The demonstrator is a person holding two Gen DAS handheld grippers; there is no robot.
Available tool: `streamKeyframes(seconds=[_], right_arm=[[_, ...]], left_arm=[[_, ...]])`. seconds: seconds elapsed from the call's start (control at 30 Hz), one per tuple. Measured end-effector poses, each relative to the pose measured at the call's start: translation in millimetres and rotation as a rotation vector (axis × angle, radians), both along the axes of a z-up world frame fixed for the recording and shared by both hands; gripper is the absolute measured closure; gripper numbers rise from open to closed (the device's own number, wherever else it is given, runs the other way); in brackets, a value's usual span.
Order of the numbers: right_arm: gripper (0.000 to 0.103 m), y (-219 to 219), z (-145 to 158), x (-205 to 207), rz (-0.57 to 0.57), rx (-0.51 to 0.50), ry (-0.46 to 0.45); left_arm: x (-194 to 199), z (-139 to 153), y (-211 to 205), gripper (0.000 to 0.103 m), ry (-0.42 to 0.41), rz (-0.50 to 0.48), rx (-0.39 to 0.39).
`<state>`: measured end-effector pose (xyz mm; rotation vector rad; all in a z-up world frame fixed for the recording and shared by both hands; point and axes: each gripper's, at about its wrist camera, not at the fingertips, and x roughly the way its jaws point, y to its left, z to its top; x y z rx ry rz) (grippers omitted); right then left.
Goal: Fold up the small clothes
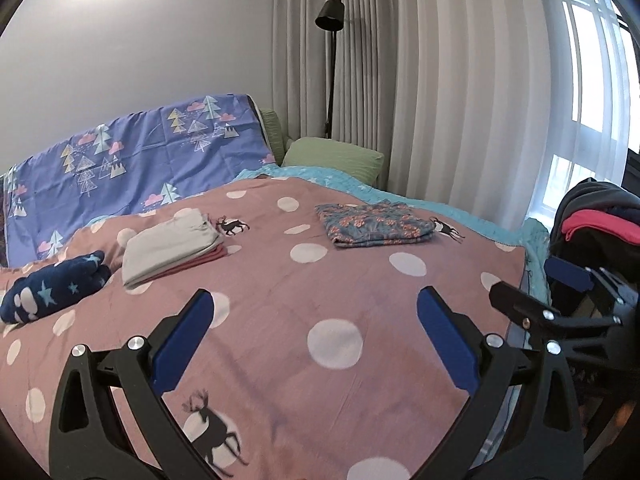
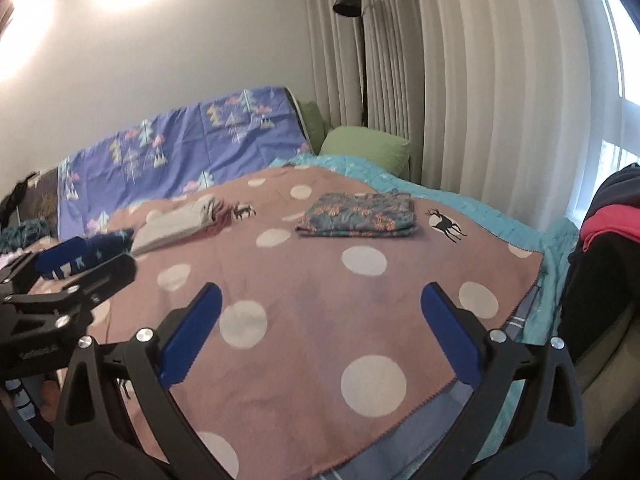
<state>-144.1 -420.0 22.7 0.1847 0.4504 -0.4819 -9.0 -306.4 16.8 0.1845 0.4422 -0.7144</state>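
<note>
A folded floral blue garment (image 1: 376,225) lies on the pink polka-dot blanket (image 1: 280,280) toward the far right; it also shows in the right wrist view (image 2: 358,216). A folded grey piece on a pink one (image 1: 170,247) lies at the left, and shows in the right wrist view (image 2: 176,228). A rolled navy star-print piece (image 1: 52,288) lies at the far left. My left gripper (image 1: 314,302) is open and empty above the blanket. My right gripper (image 2: 320,296) is open and empty; it also shows at the right edge of the left wrist view (image 1: 536,284).
A heap of dark and red clothes (image 1: 596,220) sits at the bed's right edge (image 2: 608,224). A purple tree-print sheet (image 1: 132,160) and green pillows (image 1: 332,158) lie at the head. A black floor lamp (image 1: 330,16) stands by the curtains (image 1: 440,80).
</note>
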Motion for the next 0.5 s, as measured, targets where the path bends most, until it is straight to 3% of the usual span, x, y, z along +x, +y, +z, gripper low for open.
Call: streamKeyframes(seconds=[0.23,0.5], right_arm=[[0.002,16,5,-6,-0.057,0.024,-0.025],[0.002,35,6,-9,-0.063,-0.01,0.0]], left_arm=[[-1,-2,41,0.001,-0.012,0.055,0.005],[-8,-4,70,0.001,-0.022,0.053,-0.009]])
